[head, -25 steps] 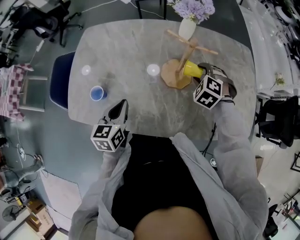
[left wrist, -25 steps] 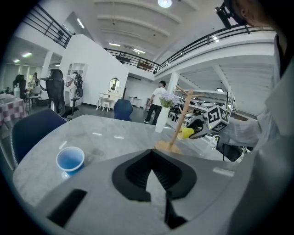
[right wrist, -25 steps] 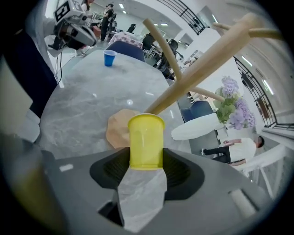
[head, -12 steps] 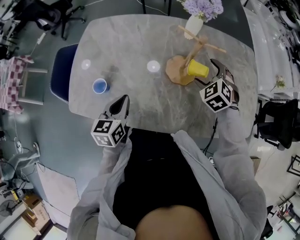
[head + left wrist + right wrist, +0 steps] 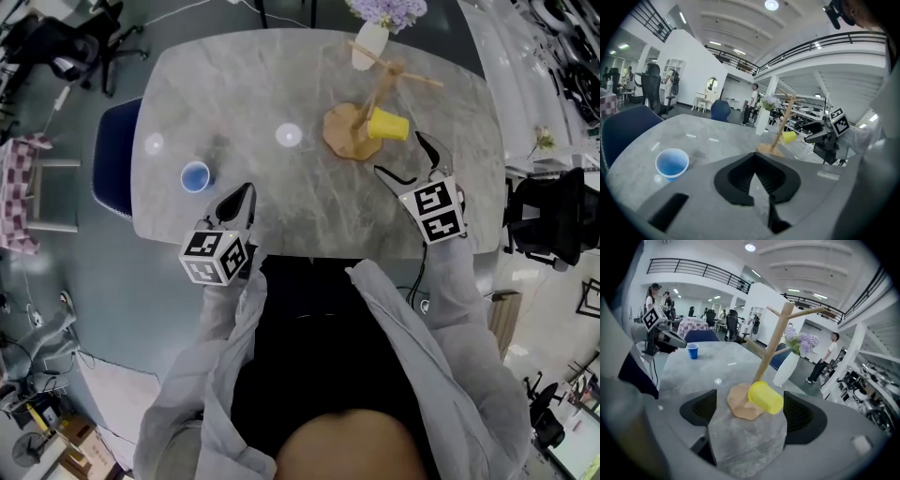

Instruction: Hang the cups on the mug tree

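The wooden mug tree (image 5: 361, 117) stands at the table's far right with a yellow cup (image 5: 387, 125) hanging from a low branch. My right gripper (image 5: 400, 156) sits just in front of it, open and empty, clear of the cup. In the right gripper view the yellow cup (image 5: 765, 397) hangs ahead of the wide-apart jaws, beside the tree's trunk (image 5: 773, 345). A blue cup (image 5: 195, 175) stands upright at the table's left. My left gripper (image 5: 239, 202) hovers over the near edge, shut with nothing in it; the blue cup (image 5: 671, 164) lies ahead to its left.
A white vase of purple flowers (image 5: 367, 47) stands behind the mug tree. A blue chair (image 5: 112, 159) is tucked against the marble table's (image 5: 281, 84) left edge and a black chair (image 5: 548, 225) stands off to the right. The person's torso is at the near edge.
My right gripper has opened, let go of the yellow cup and drawn back toward the near edge. The cup stays hanging on the tree. The left gripper has barely moved.
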The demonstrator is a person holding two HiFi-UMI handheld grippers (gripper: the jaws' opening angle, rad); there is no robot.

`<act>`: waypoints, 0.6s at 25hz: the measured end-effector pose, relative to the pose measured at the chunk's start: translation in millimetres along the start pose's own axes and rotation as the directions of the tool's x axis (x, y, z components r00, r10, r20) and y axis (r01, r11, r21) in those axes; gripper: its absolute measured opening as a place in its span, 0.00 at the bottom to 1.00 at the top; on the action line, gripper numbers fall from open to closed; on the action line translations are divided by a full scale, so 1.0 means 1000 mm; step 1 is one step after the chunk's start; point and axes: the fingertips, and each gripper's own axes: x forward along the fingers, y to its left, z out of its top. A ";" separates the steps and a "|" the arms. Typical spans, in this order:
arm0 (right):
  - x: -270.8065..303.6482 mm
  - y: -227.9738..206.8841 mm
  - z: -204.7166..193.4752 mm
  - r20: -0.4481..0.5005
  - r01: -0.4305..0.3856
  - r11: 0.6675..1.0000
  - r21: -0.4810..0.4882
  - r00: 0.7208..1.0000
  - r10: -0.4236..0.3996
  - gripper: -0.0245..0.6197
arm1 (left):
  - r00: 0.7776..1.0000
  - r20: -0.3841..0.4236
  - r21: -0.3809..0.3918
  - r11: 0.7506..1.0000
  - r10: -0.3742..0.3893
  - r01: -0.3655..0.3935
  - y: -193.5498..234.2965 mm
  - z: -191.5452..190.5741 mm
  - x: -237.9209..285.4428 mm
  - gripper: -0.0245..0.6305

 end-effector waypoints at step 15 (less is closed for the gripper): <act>0.043 0.158 0.062 0.102 -0.285 0.958 0.012 0.954 0.283 0.75 | 0.996 0.037 -0.035 0.996 0.085 -0.084 0.062 -0.014 -0.059 0.05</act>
